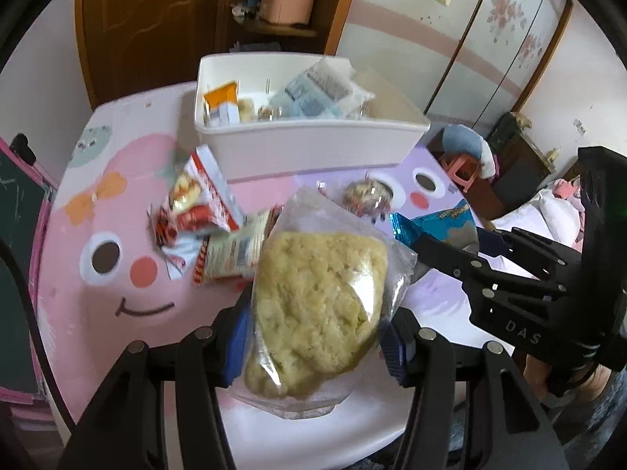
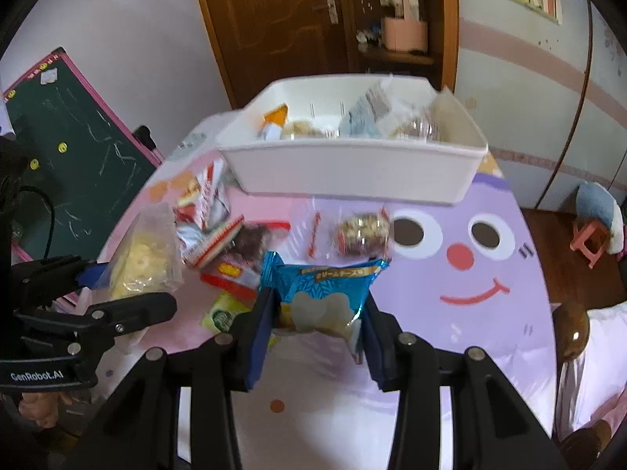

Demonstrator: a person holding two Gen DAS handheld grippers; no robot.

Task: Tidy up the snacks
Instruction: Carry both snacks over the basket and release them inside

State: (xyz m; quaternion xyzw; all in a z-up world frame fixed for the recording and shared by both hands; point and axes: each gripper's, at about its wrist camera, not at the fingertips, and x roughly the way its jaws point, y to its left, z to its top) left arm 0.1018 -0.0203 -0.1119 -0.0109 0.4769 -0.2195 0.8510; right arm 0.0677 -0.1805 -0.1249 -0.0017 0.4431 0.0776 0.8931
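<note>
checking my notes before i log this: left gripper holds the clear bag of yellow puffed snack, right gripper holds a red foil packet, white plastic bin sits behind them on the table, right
Not quite: the packet in the right gripper is a blue foil packet, not red, as the right wrist view shows. The rest stands: the left gripper holds the clear bag of yellow puffed snack, and the white plastic bin sits behind them on the table.

Soft daylight, fisheye-bent edges, mid-table packets perhaps motion-blurred.
</note>
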